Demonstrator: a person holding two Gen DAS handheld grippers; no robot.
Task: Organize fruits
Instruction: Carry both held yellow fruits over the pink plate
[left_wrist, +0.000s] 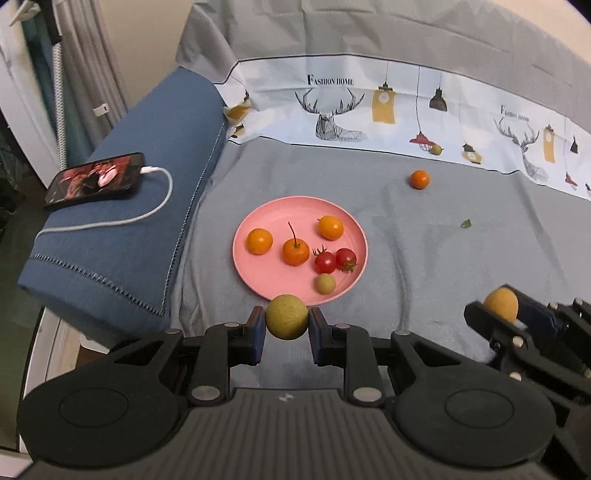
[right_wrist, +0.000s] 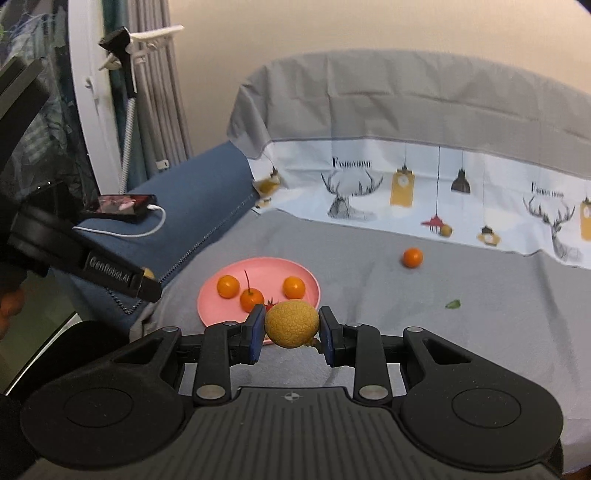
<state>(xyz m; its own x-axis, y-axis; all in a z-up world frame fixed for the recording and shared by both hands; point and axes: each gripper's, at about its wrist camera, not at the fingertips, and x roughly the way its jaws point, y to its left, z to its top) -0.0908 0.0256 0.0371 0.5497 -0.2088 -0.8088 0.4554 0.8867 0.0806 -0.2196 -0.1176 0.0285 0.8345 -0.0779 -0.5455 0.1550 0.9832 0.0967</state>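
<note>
A pink plate (left_wrist: 266, 214) lies on the grey cloth and holds three orange fruits, two red cherry tomatoes (left_wrist: 334, 260) and a small green fruit (left_wrist: 324, 283). My left gripper (left_wrist: 287, 320) is shut on a green-yellow round fruit (left_wrist: 286, 316) just at the plate's near rim. My right gripper (right_wrist: 291, 326) is shut on a yellow netted fruit (right_wrist: 291, 323), to the right of the plate (right_wrist: 266, 269); it also shows in the left wrist view (left_wrist: 501, 304). A loose orange fruit (left_wrist: 420, 179) and a small yellow-green fruit (left_wrist: 437, 149) lie far right.
A blue sofa arm (left_wrist: 140, 236) on the left carries a phone (left_wrist: 96, 180) with a white charging cable (left_wrist: 162, 199). A patterned cloth (left_wrist: 369, 107) rises at the back. A small green leaf (left_wrist: 465, 223) lies on the cloth to the right.
</note>
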